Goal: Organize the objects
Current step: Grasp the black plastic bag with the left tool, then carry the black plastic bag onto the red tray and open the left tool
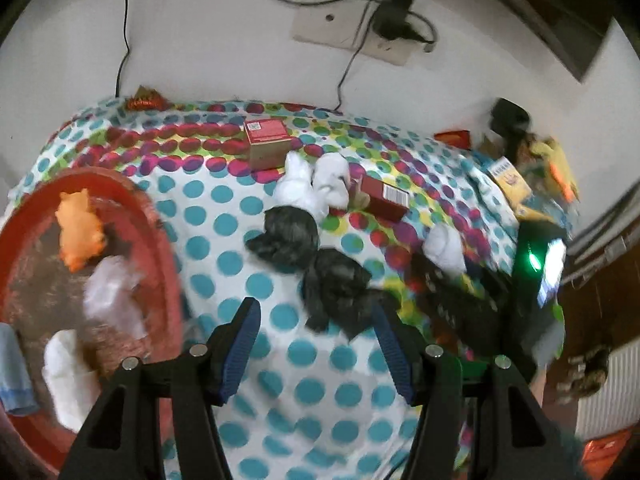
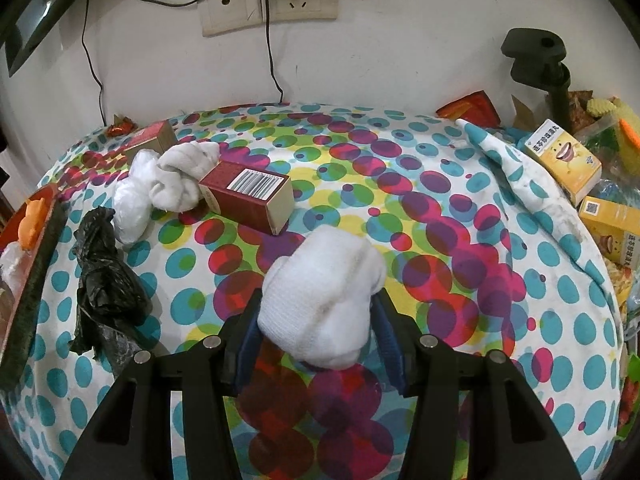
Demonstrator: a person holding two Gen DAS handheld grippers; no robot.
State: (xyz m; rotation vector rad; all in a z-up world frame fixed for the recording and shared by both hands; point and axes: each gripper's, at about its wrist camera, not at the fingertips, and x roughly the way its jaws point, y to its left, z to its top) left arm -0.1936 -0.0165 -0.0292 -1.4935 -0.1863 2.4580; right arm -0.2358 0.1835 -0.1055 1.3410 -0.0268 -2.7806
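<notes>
My right gripper [image 2: 316,312] is shut on a rolled white sock [image 2: 326,296], held just above the dotted cloth [image 2: 440,240]. In the left wrist view my left gripper [image 1: 316,316] stands open above the cloth with nothing between its fingers; crumpled black plastic bags [image 1: 316,264] lie just ahead of its right fingertip. The right gripper body [image 1: 536,268] with the white sock [image 1: 444,248] shows at the right. A red basin [image 1: 160,240] at the left holds an orange toy [image 1: 78,228] and white bundles [image 1: 112,296]. White socks [image 2: 176,180] lie by a red box [image 2: 248,196].
A second red box [image 1: 268,142] stands near the wall. Yellow boxes [image 2: 564,160] and packets crowd the right edge beside a black clamp stand [image 2: 540,64]. Cables hang from a wall socket [image 2: 280,4]. A black bag [image 2: 108,280] lies at the left, next to the basin's rim [image 2: 36,276].
</notes>
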